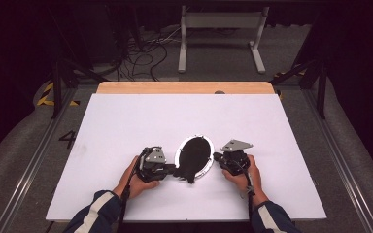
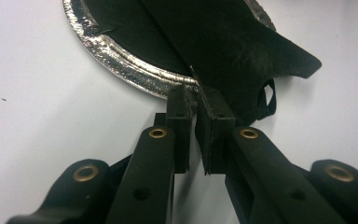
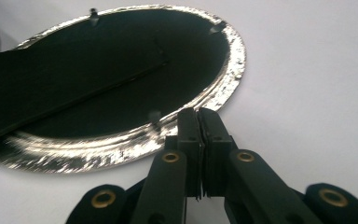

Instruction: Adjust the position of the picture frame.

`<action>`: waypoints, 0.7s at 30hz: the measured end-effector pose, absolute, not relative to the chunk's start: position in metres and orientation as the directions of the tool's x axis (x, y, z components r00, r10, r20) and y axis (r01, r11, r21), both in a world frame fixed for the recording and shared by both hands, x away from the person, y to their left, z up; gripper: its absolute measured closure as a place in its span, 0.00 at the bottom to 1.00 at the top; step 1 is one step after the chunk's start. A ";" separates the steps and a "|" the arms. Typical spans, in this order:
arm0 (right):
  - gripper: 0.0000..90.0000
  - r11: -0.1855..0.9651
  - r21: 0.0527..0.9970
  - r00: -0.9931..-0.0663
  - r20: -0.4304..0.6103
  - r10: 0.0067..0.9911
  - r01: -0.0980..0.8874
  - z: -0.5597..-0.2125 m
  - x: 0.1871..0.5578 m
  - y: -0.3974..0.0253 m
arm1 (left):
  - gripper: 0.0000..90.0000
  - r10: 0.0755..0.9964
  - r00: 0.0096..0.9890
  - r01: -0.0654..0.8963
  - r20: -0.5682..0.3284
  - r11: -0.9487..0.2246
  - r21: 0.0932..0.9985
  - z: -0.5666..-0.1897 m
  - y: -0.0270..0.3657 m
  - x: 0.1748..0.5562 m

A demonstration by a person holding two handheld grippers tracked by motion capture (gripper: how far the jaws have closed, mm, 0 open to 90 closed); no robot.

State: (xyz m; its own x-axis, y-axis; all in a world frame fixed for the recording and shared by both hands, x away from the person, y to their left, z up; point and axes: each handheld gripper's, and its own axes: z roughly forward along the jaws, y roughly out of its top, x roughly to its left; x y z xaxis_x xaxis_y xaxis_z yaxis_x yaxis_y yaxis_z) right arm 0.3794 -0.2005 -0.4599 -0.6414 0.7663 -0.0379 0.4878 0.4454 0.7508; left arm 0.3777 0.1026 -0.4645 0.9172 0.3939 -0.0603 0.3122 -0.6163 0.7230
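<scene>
Left tongs [image 1: 174,171] pinch the black cloth [image 1: 194,156] at seven o'clock; right tongs [image 1: 217,158] clamp the foil plate's [image 1: 178,153] rim at three o'clock; long axis runs one-to-seven

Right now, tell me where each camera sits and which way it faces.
High view: above the person's side, looking forward and down at the table; forearms, both grippers.
Left gripper view: rides the left gripper, facing the foil plate and black cloth.
Right gripper view: rides the right gripper, jaws together at the plate's rim.
All share the plate.
</scene>
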 end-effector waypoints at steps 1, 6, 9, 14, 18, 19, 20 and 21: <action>0.98 0.445 0.751 -0.641 -0.038 0.766 0.488 -0.460 0.379 -0.201 | 0.91 0.394 0.917 0.312 -0.060 -0.616 0.723 -0.465 0.103 0.378; 0.95 0.464 0.729 -0.691 0.017 0.722 0.503 -0.457 0.369 -0.200 | 0.90 0.384 0.921 0.313 -0.069 -0.621 0.719 -0.464 0.106 0.374; 0.94 0.472 0.725 -0.707 0.030 0.707 0.502 -0.457 0.362 -0.198 | 0.90 0.385 0.920 0.314 -0.070 -0.620 0.719 -0.464 0.106 0.373; 0.94 0.484 0.721 -0.725 0.037 0.688 0.496 -0.457 0.349 -0.195 | 0.91 0.375 0.924 0.310 -0.071 -0.628 0.714 -0.464 0.102 0.369; 0.97 0.476 0.728 -0.718 0.032 0.695 0.494 -0.458 0.346 -0.193 | 0.93 0.371 0.927 0.300 -0.060 -0.632 0.714 -0.464 0.098 0.368; 1.00 0.468 0.736 -0.712 0.027 0.702 0.489 -0.459 0.345 -0.193 | 0.93 0.371 0.927 0.296 -0.054 -0.635 0.714 -0.464 0.097 0.368; 1.00 0.463 0.743 -0.710 0.024 0.704 0.484 -0.460 0.346 -0.192 | 0.94 0.371 0.927 0.296 -0.055 -0.635 0.714 -0.464 0.096 0.368; 1.00 0.460 0.746 -0.707 0.021 0.706 0.482 -0.461 0.346 -0.192 | 0.95 0.375 0.925 0.299 -0.057 -0.631 0.716 -0.464 0.095 0.368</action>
State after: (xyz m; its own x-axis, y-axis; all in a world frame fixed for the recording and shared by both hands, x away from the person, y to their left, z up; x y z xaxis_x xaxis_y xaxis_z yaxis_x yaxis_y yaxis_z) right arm 0.3459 -0.1921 -0.4607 -0.7074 0.7065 0.0208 0.4816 0.4603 0.7458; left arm 0.3677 0.0953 -0.4640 0.9254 0.3747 -0.0567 0.2993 -0.6310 0.7157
